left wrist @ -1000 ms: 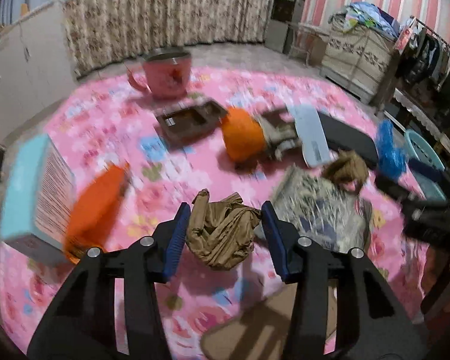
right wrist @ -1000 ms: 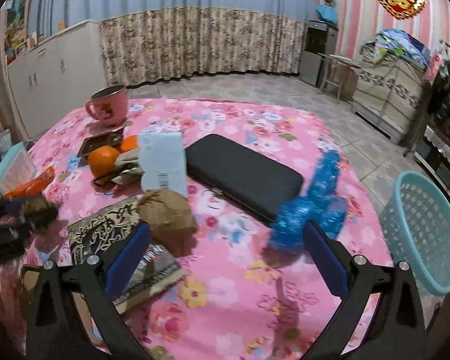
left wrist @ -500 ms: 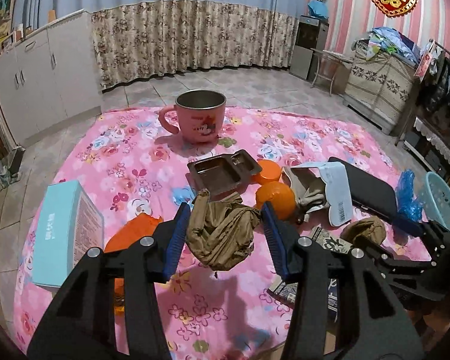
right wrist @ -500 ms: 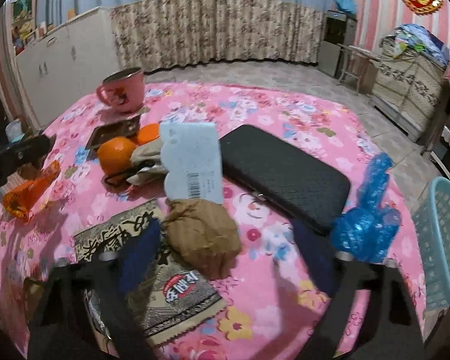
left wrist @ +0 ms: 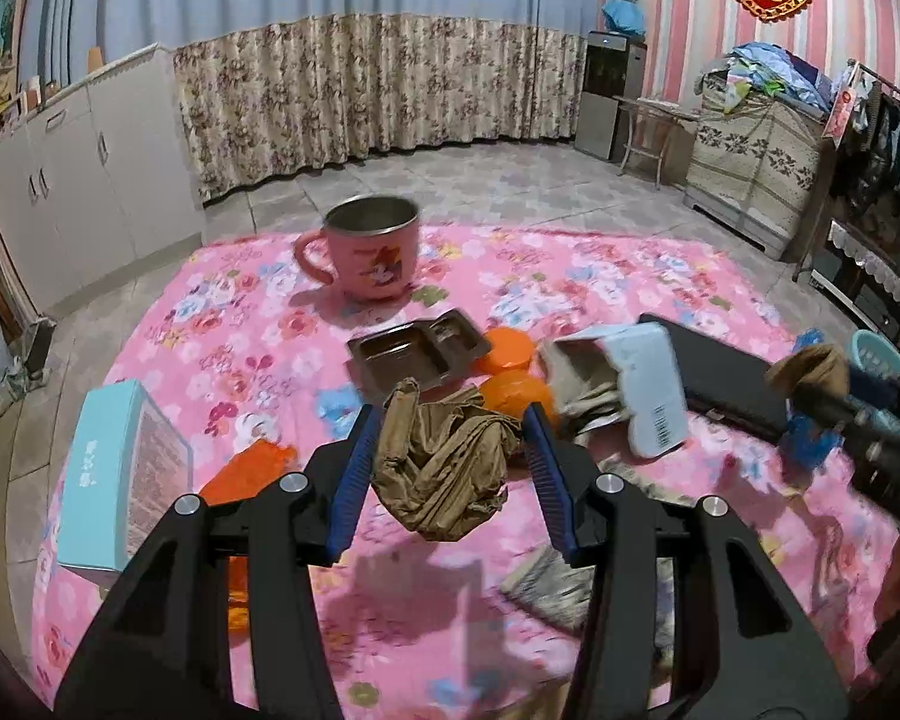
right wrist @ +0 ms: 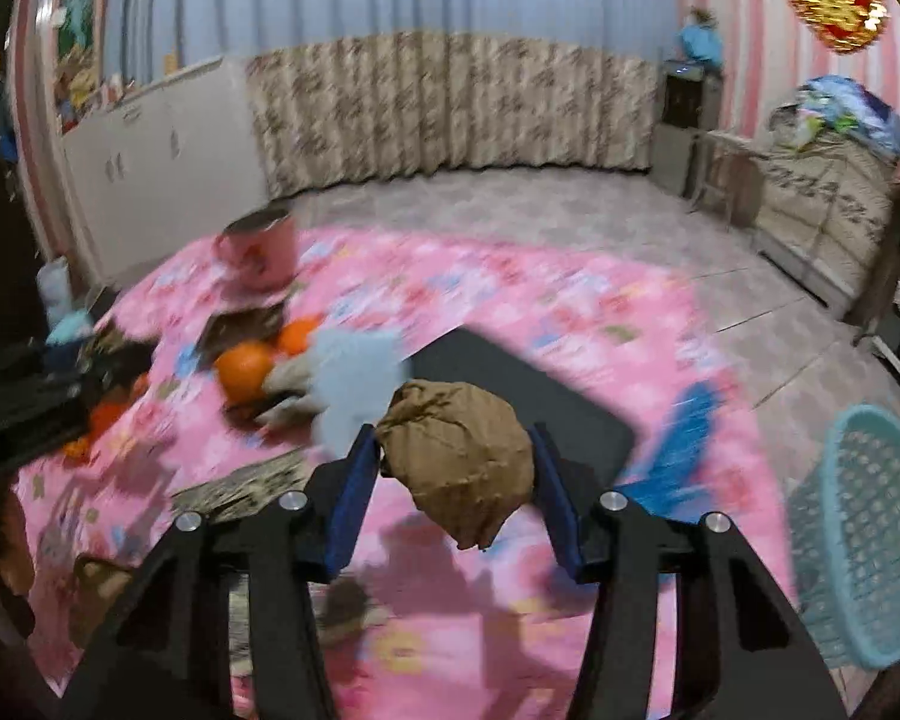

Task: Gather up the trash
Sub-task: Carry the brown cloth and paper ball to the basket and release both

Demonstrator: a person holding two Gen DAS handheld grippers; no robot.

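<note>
Trash in both my grippers, above the pink floral tablecloth (left wrist: 258,324).
My left gripper (left wrist: 447,441) clamps a limp, creased brown plastic wrapper (left wrist: 444,468); my right gripper (right wrist: 456,459) has just closed its jaws around a rounded, crumpled brown paper ball (right wrist: 462,450).

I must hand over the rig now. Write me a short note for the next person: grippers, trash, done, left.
Left gripper: shut on a crumpled brown wrapper, lifted off the table.
Right gripper: jaws just closed on a brown paper ball, also lifted.
Basket: beside the table on the right; nothing dropped in yet.
Left: bin both, then the blue plastic bag on the pink cloth.
</note>
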